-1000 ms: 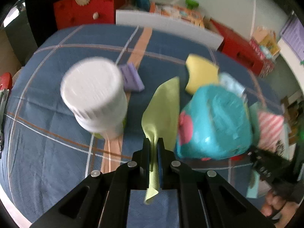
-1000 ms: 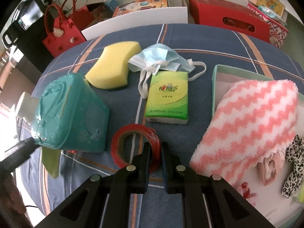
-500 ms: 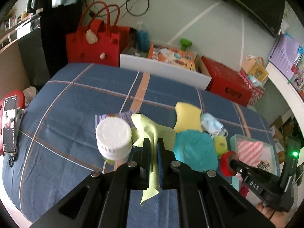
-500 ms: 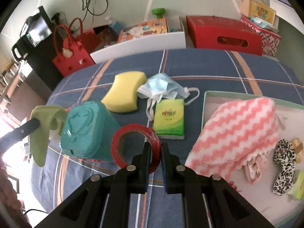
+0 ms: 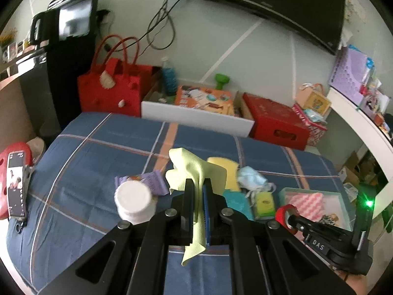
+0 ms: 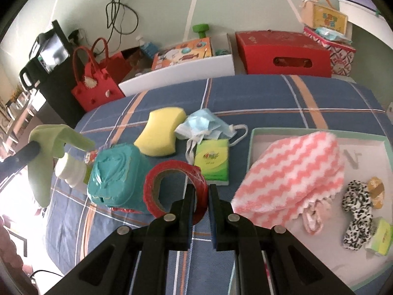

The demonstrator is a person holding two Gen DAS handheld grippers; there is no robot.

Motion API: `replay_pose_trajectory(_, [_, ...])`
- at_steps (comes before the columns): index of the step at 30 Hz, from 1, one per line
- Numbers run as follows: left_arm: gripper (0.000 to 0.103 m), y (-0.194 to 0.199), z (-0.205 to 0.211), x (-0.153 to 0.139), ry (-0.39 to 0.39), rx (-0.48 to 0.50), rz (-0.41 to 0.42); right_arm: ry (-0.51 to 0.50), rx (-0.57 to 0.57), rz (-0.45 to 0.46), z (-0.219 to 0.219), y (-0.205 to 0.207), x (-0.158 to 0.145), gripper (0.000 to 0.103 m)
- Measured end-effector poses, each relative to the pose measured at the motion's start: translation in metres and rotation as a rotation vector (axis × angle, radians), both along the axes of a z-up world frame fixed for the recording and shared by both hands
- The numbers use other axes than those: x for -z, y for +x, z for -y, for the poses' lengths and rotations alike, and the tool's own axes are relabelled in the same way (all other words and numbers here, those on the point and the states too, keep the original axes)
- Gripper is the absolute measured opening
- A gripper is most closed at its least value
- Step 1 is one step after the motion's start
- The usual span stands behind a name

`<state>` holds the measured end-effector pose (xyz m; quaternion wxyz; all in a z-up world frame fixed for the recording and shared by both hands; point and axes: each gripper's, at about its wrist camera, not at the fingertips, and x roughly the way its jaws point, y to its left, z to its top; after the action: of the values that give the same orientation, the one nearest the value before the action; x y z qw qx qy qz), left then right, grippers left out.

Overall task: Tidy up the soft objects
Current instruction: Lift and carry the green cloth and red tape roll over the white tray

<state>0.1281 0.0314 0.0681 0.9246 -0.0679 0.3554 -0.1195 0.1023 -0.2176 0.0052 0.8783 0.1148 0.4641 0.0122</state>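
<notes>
My left gripper [image 5: 198,184] is shut on a pale green cloth [image 5: 189,169] and holds it high above the blue plaid table; the cloth [image 6: 46,147] hangs at the left of the right wrist view. My right gripper [image 6: 199,189] is shut on a red tape roll [image 6: 172,189], lifted above the table. A yellow sponge [image 6: 161,130], a blue face mask [image 6: 203,125] and a green tissue pack [image 6: 212,162] lie on the table. A teal-rimmed tray [image 6: 258,135] on the right holds a pink striped towel [image 6: 294,172] and a leopard scrunchie [image 6: 356,211].
A teal wipes pack [image 6: 118,174] and a white-capped bottle [image 5: 133,202] stand left of centre, beside a purple packet [image 5: 152,182]. A phone [image 5: 16,184] lies at the table's left edge. A white box [image 6: 176,73], red bag [image 6: 95,83] and red box [image 6: 282,54] stand behind the table.
My left gripper has risen far above the table with the green cloth. My right gripper has lifted the red tape roll and drawn back a little.
</notes>
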Motion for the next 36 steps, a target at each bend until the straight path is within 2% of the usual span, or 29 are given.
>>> replay_pose_trajectory(9, [0.006,-0.011,0.055,-0.015,-0.002,0.133,0.078,-0.020,0.095,0.055,0.033,-0.014,-0.022,0.012])
replay_pose_trajectory(16, [0.006,-0.018,0.105,-0.014,-0.002,0.264,0.096,-0.029,0.224,0.074,0.080,-0.030,-0.031,0.012])
replay_pose_trajectory(21, [0.006,-0.025,0.131,-0.014,-0.011,0.338,0.111,-0.011,0.335,0.067,0.124,-0.046,-0.029,0.012])
replay_pose_trajectory(28, [0.006,-0.034,0.174,-0.009,0.003,0.441,0.137,-0.051,0.493,0.058,0.176,-0.068,-0.028,0.011])
replay_pose_trajectory(33, [0.006,-0.039,0.207,0.004,0.002,0.521,0.117,-0.069,0.579,0.028,0.204,-0.077,-0.019,0.012])
replay_pose_trajectory(36, [0.006,-0.043,0.225,0.014,0.002,0.568,0.094,-0.057,0.594,0.005,0.213,-0.078,-0.010,0.011])
